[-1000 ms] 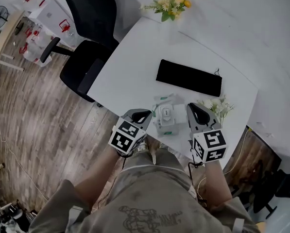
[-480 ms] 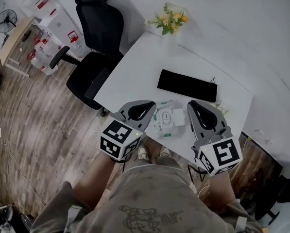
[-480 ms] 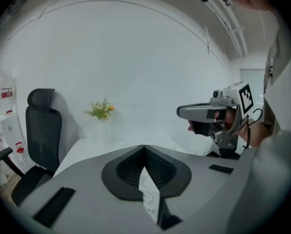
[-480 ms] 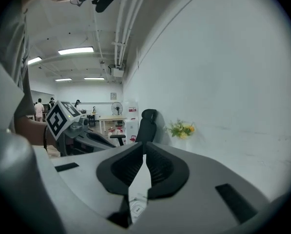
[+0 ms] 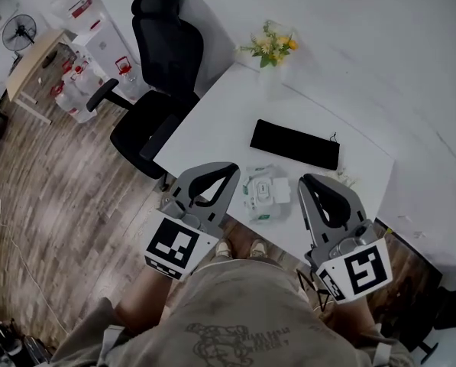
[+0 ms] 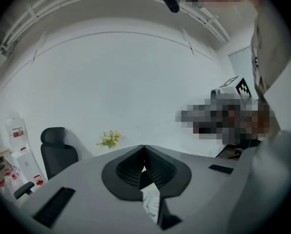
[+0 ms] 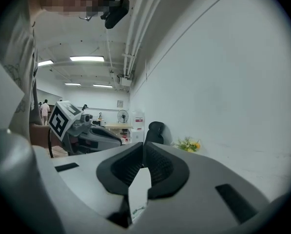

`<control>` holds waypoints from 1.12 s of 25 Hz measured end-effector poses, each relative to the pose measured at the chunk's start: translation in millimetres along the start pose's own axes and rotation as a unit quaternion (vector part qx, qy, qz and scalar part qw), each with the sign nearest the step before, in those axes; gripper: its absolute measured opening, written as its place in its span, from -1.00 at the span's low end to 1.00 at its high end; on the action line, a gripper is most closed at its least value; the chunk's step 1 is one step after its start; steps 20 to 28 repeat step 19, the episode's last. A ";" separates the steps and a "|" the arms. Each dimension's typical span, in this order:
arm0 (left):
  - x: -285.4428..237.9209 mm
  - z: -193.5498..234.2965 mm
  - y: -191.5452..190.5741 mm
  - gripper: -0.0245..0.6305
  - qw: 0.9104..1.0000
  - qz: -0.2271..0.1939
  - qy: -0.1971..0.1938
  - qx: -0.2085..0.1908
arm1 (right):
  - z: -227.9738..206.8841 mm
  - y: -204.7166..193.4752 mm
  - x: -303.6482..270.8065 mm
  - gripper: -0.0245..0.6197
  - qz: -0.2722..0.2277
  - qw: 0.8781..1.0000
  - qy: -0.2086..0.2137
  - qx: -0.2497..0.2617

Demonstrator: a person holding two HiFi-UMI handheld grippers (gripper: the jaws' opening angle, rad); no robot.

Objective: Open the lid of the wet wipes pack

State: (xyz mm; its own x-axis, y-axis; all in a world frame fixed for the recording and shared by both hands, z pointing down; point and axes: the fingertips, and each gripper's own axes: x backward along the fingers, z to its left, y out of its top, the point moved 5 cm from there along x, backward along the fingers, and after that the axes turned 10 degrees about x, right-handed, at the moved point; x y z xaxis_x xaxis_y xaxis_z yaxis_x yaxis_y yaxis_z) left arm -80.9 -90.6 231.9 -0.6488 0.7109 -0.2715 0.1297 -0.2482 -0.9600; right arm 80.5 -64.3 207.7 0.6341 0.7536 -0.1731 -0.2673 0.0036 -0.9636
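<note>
The wet wipes pack (image 5: 264,193), white with green print and a white lid on top, lies near the front edge of the white table (image 5: 212,121). Its lid looks flat. My left gripper (image 5: 231,168) hangs well above the table, left of the pack, with its jaws shut and nothing in them. Level with it on the pack's right is my right gripper (image 5: 306,179), also shut and empty. In the left gripper view the jaws (image 6: 144,148) meet at the tips, and the pack (image 6: 151,202) shows below them. The right gripper view shows shut jaws (image 7: 143,146).
A black flat pouch (image 5: 295,144) lies on the table behind the pack. A flower bunch (image 5: 272,45) stands at the far corner, and small white flowers (image 5: 350,177) lie at the right edge. A black office chair (image 5: 156,90) stands left of the table.
Both grippers have risen from beside the pack toward the head camera and look larger now. The pack has stayed where it was on the table.
</note>
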 end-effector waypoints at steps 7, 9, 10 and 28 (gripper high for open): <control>12.3 -10.9 -15.7 -0.88 1.000 0.020 0.015 -0.006 | 8.8 -2.4 0.2 -0.79 -0.007 1.000 0.006 -0.003; 14.1 -10.3 -15.5 -0.88 1.000 0.021 0.015 -0.007 | 6.1 -1.2 0.3 -0.79 -0.011 1.000 0.003 -0.009; 15.2 -9.4 -14.4 -0.88 1.000 0.020 0.016 -0.007 | 5.1 -0.6 0.2 -0.79 -0.011 1.000 0.001 -0.010; 17.8 -5.3 -10.1 -0.88 1.000 0.010 0.018 -0.011 | 5.4 -8.9 -0.4 -0.79 0.004 1.000 -0.006 -0.007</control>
